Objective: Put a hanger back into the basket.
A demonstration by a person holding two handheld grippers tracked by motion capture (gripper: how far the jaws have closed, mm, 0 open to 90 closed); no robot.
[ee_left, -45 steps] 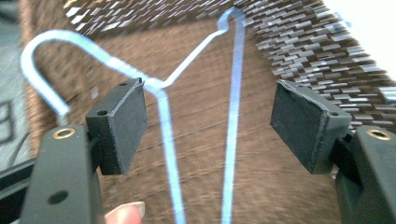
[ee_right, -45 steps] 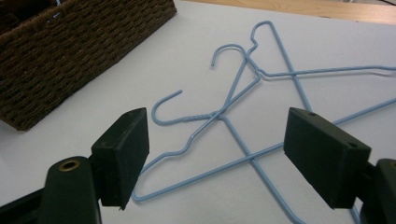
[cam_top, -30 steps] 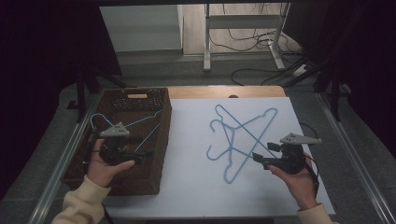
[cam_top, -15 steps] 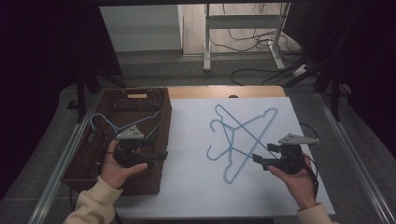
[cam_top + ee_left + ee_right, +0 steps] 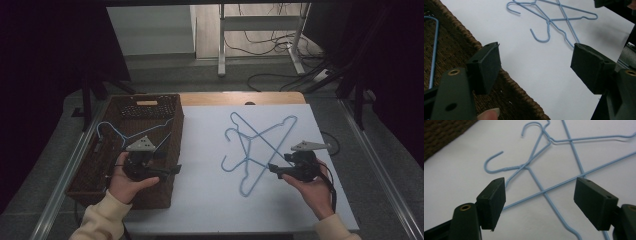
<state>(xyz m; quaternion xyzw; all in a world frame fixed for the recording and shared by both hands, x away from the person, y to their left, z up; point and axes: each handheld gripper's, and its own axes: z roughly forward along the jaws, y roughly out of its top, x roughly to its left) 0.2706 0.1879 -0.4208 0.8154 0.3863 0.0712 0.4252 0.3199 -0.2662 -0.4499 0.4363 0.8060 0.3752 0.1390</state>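
Both tools gape empty, the right tool (image 5: 272, 169) narrowing its jaws beside the tangled blue wire hangers (image 5: 257, 145), light, springy, slippery things best pinched on a straight bar.

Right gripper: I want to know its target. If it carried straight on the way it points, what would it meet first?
Most likely the tangled blue wire hangers on the white sheet; the right gripper has open jaws framing their crossed wires, though depth is hard to judge.
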